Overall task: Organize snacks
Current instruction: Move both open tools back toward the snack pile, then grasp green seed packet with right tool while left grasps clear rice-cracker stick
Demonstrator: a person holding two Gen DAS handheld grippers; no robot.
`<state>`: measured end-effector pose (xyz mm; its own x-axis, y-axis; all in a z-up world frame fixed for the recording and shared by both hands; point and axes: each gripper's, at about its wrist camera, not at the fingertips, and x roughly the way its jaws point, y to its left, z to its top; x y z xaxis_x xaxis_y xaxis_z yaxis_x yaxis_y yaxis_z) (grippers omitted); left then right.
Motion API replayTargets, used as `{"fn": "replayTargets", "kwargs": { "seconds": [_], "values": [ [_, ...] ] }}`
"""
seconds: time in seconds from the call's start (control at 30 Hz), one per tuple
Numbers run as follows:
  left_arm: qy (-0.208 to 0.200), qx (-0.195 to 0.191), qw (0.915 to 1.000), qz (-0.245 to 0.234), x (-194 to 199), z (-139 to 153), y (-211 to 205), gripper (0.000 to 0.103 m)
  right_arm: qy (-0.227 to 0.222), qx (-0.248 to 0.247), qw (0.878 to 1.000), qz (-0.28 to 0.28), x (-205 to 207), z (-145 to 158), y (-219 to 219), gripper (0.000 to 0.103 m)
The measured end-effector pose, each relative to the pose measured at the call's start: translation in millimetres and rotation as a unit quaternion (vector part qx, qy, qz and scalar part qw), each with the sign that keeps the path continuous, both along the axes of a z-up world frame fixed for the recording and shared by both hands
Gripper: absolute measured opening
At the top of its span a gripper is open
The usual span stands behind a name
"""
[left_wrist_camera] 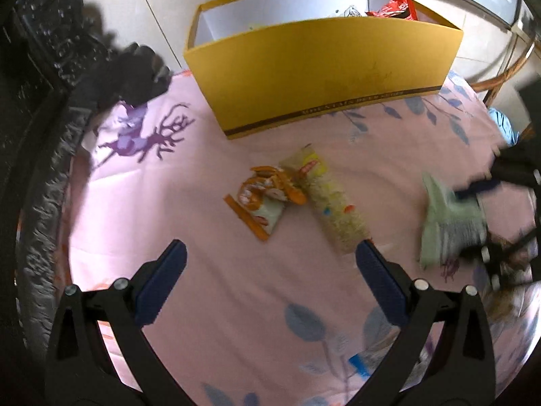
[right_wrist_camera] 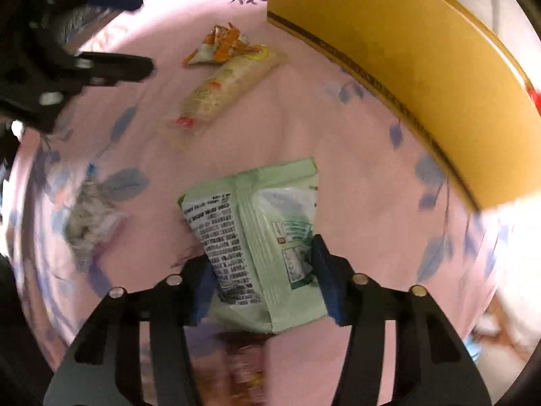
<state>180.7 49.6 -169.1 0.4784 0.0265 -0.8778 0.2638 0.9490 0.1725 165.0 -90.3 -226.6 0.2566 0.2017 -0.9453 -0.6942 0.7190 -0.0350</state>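
The yellow box (left_wrist_camera: 324, 67) stands on a bed covered by a pink leaf-print sheet (left_wrist_camera: 209, 270), with a red packet (left_wrist_camera: 395, 8) inside it. In front of the box lie an orange snack packet (left_wrist_camera: 263, 199) and, touching it, a long pale yellow packet (left_wrist_camera: 331, 199). The left gripper (left_wrist_camera: 270, 277) hovers before these two, its fingers spread with nothing between them. Off to the box's right-hand end, the right gripper (right_wrist_camera: 263, 270) pinches a pale green packet (right_wrist_camera: 260, 237), both blue pads against its sides.
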Motion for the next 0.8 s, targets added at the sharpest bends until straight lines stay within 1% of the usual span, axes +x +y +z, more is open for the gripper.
{"fn": "replayTargets", "kwargs": {
  "seconds": [0.1, 0.2, 0.23, 0.3, 0.37, 0.4, 0.43, 0.5, 0.53, 0.6, 0.63, 0.67, 0.7, 0.77, 0.8],
  "values": [
    [0.015, -0.008, 0.9998, 0.009, 2.1, -10.8, -9.9, 0.101, -0.002, 0.015, 1.000, -0.023, -19.1, 1.0, -2.6, 0.052],
    [0.015, -0.014, 0.9997, 0.013, 4.3, -15.9, -22.0, 0.101, -0.003, 0.065, 0.994, -0.084, -24.8, 13.0, -14.0, 0.052],
    [0.012, -0.013, 0.9997, 0.015, 6.3, -16.9, -25.4, 0.101, -0.002, 0.088, 0.990, -0.115, -23.9, 19.7, -22.0, 0.052],
    [0.005, -0.013, 0.9996, 0.025, 10.9, -20.8, -34.5, 0.101, -0.009, 0.113, 0.981, -0.158, -24.1, 28.0, -37.8, 0.052],
    [0.010, -0.028, 0.9989, 0.035, 17.3, -24.5, -40.0, 0.101, -0.014, 0.150, 0.966, -0.210, -28.3, 37.8, -58.0, 0.052],
    [0.017, -0.039, 0.9984, 0.038, 21.3, -27.0, -42.0, 0.101, -0.013, 0.160, 0.962, -0.221, -25.5, 44.2, -68.9, 0.052],
    [0.023, -0.045, 0.9977, 0.044, 26.7, -30.5, -44.5, 0.101, -0.013, 0.176, 0.955, -0.238, -26.9, 50.1, -78.7, 0.052],
    [0.024, -0.042, 0.9976, 0.050, 34.6, -34.5, -48.4, 0.101, -0.019, 0.187, 0.950, -0.250, -32.3, 59.7, -91.4, 0.052],
    [0.027, -0.035, 0.9975, 0.056, 40.0, -37.7, -50.1, 0.101, -0.027, 0.188, 0.948, -0.255, -42.0, 64.4, -97.4, 0.052],
    [0.043, -0.037, 0.9964, 0.063, 47.2, -44.1, -49.7, 0.101, -0.034, 0.196, 0.943, -0.268, -58.3, 68.6, -101.7, 0.052],
    [0.059, -0.054, 0.9948, 0.063, 50.7, -49.3, -47.5, 0.092, -0.031, 0.199, 0.941, -0.271, -59.4, 62.7, -99.6, 0.052],
    [0.070, -0.067, 0.9932, 0.064, 52.6, -53.6, -46.1, 0.085, -0.024, 0.198, 0.941, -0.274, -69.2, 58.2, -101.6, 0.052],
    [0.064, -0.072, 0.9933, 0.064, 52.2, -53.0, -45.1, 0.076, -0.021, 0.197, 0.940, -0.276, -70.8, 54.8, -100.5, 0.052],
    [0.056, -0.072, 0.9947, 0.048, 49.8, -48.6, -46.7, 0.051, -0.008, 0.206, 0.935, -0.290, -79.1, 48.9, -100.4, 0.052],
    [0.048, -0.062, 0.9960, 0.042, 47.7, -45.5, -48.0, 0.031, 0.001, 0.213, 0.930, -0.299, -84.2, 44.9, -101.1, 0.052]
  ]
}}
